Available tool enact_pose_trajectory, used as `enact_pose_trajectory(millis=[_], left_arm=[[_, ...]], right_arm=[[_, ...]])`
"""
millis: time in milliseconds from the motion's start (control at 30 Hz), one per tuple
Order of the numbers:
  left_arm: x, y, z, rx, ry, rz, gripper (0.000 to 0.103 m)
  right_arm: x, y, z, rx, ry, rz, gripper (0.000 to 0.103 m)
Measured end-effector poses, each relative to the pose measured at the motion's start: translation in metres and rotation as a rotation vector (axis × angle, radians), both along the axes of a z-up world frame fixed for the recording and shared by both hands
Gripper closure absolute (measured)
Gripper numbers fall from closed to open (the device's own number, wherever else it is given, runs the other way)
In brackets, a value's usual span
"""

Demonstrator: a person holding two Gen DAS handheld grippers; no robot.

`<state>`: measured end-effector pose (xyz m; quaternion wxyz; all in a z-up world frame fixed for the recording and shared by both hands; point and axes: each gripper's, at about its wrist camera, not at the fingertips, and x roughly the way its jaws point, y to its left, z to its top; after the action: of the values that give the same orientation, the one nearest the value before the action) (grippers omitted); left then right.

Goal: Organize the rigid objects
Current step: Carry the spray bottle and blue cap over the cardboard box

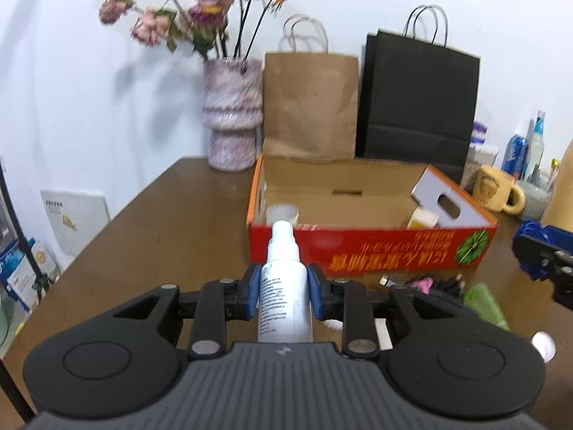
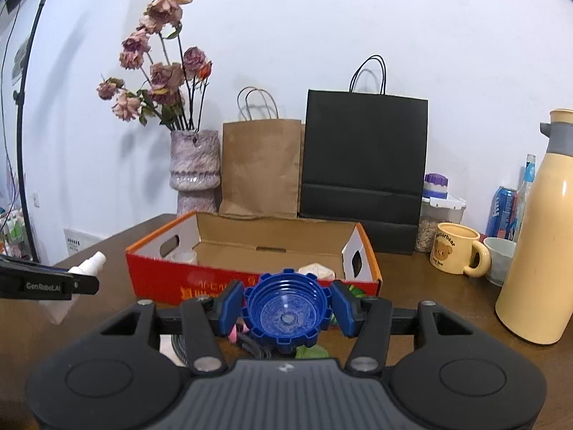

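A white spray bottle is clamped between the blue pads of the left gripper, nozzle pointed toward twelve o'clock, straight at the red box. The fingers are closed down to the bottle's width, pressed on both sides of its body. In the right wrist view the same bottle is seen poking out past the left gripper at nine o'clock, short of the box's left end.

A blue ridged cap is held by the right gripper, open side toward the camera; the fingers are partly closed, both pads set against its toothed rim. The cap is carried just before the box's front wall. From the left view the right gripper is glimpsed at three o'clock.

Inside the open box, a pale cup is seen at the left end and a tape roll near the right flap. A cable and a green item are seen on the table in front of it.

Behind the box at twelve o'clock a vase, a brown bag and a black bag are lined against the wall. At two o'clock a yellow mug is found, with a cream flask at three.
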<state>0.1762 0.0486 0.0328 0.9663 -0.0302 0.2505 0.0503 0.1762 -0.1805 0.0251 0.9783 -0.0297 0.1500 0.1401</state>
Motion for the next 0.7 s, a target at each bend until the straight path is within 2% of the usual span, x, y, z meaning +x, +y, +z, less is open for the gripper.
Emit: enact_pose_trajectory(millis=[333,700], left_arm=[[0.020,-0.017,0.029,-0.014,-0.074,-0.010,0.074],[0.060,-0.024,0.044,-0.049,-0.116,0.015,0.074]], right_arm=[[0.020,0.010,0.031,-0.011,-0.065,-0.008,0.051],[0.066,0.019,0.048,0.015,-0.065,-0.009,0.051]])
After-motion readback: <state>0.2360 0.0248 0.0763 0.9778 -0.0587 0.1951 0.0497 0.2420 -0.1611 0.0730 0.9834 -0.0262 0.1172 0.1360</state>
